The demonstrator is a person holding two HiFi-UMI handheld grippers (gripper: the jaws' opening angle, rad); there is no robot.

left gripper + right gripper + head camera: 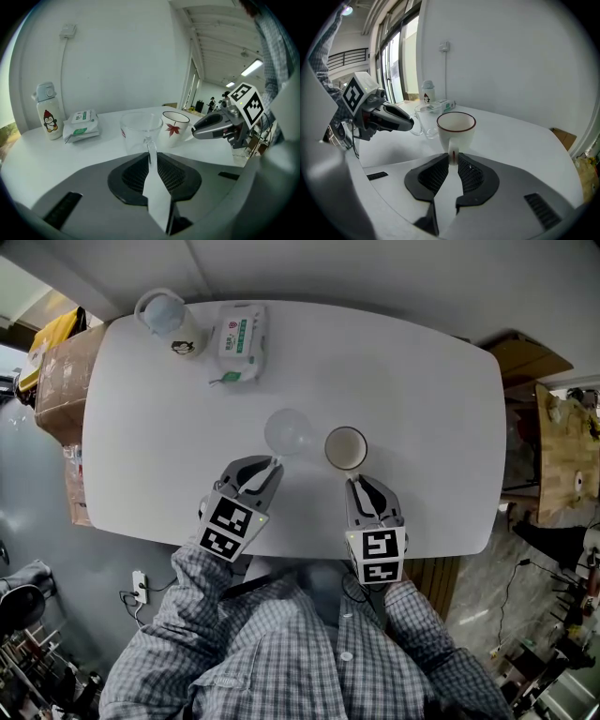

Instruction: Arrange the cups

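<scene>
Gripping one glass cup (pixel 287 430), one white cup (pixel 346 448)

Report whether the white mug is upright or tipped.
Upright: the white mug stands base-down on the table, open rim facing up, handle gripped by the right tool.

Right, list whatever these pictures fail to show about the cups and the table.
- Clear glass cup: the red marking on its wall is too small to read, left gripper view.
- White ceramic mug with dark rim: handle's lower end hidden inside the right hand-held gripper, right gripper view.
- Green-and-white wipes packet: print too small, every view.
- White table: near edge partly covered by the left hand-held gripper, head view.
</scene>
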